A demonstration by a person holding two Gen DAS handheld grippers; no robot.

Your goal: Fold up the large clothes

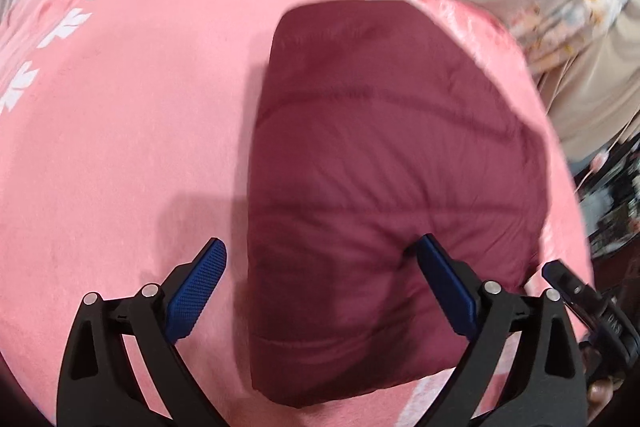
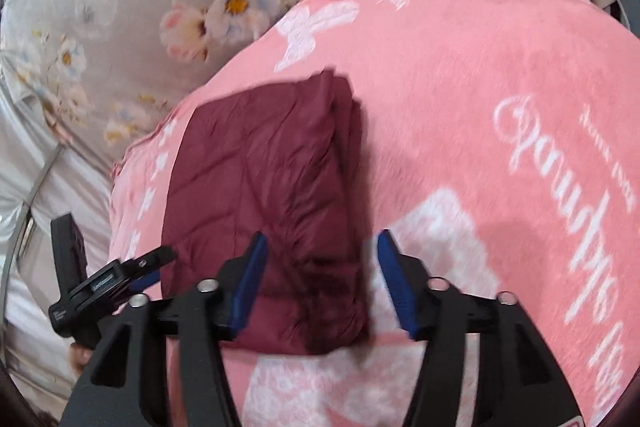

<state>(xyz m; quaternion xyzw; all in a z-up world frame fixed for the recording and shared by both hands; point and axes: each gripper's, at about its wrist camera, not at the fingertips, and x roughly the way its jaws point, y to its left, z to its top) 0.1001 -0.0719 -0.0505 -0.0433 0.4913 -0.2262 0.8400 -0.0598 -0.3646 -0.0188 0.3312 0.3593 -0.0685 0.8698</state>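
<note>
Finishing step: you appear to be at the end of the fold; the maroon quilted garment (image 1: 384,187) lies as a compact stacked bundle, so judge this as release and tidy, not a fresh fold.
Garment place: it rests on the pink blanket (image 1: 120,147), near the blanket's edge, with the floral sheet (image 2: 120,7) beyond.
Left gripper (image 1: 320,255): your jaws stand wide apart over the bundle's near corner; one finger hangs over bare blanket, the other over the maroon cloth, and nothing is clamped.
Right gripper (image 2: 322,247): your jaws are apart, straddling the bundle's near edge, and the pads do not look to be pressing on it.
Next move: you would likely lift both tools clear without dragging the top layer, or press the puffy stack flat if it springs up.
Risk: padded fabric like this tends to unfold by itself.
Hidden: sleeves, collar and zip are tucked out of sight, so you cannot check how even the layers are.
Blur: both views are smeared, and the bundle's edges read soft.
Cut off: the blanket's white lettering (image 2: 560,187) is only partly legible.
</note>
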